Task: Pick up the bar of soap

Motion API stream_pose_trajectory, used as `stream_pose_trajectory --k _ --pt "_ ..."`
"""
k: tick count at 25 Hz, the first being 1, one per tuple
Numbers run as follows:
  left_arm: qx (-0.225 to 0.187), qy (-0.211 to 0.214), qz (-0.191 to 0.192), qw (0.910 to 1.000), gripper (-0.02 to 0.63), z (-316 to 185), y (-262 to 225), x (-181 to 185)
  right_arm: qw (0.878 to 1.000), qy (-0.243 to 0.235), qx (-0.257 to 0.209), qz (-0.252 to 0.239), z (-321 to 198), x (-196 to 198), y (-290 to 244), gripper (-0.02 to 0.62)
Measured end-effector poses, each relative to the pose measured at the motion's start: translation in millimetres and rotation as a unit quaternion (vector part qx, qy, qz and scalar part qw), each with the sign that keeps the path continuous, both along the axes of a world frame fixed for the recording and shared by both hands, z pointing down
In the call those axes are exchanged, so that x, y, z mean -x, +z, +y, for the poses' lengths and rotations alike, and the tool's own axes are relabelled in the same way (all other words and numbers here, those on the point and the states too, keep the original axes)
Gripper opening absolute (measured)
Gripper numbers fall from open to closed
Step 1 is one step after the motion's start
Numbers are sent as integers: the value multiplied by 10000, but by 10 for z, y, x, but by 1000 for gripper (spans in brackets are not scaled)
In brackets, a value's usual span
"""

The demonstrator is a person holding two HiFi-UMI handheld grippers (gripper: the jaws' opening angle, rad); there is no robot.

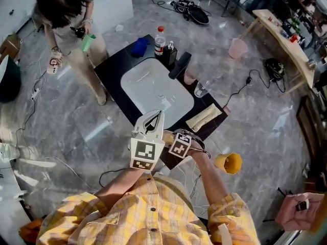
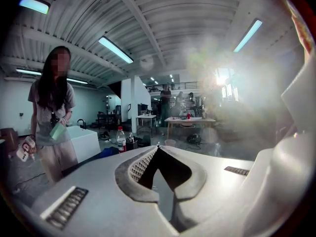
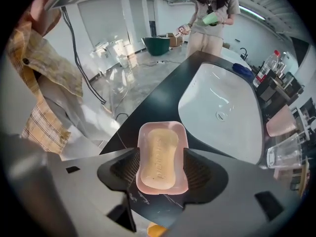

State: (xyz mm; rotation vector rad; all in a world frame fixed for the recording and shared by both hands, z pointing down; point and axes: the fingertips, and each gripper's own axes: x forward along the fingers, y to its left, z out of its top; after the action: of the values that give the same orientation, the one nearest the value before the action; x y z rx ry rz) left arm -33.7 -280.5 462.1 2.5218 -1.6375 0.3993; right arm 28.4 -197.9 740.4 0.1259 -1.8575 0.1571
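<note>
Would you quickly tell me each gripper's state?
Left gripper: shut, empty.
Right gripper: open, jaws astride the soap dish and bar of soap, not gripping.

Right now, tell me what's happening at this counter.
A person is working at a black counter with a white sink, holding a gripper in each hand. The right gripper points down over a pink soap dish that holds the bar of soap. Its fingers stand open on either side of the dish, and nothing is gripped yet. The left gripper is held off to the side, shut and empty.
</note>
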Motion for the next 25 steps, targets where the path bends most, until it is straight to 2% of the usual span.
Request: stream_pose_trajectory --k 16,20,25 --pt "148 16 -69 9999 11 -145 129 -45 9986 -137 420 275 -38 11 223 254" --pt "175 40 -74 9998 11 -161 148 -64 9975 -363 355 500 -53 -1 242 244" --pt "197 74 -93 9997 11 -193 140 -73 9973 -370 249 580 -65 3 239 240"
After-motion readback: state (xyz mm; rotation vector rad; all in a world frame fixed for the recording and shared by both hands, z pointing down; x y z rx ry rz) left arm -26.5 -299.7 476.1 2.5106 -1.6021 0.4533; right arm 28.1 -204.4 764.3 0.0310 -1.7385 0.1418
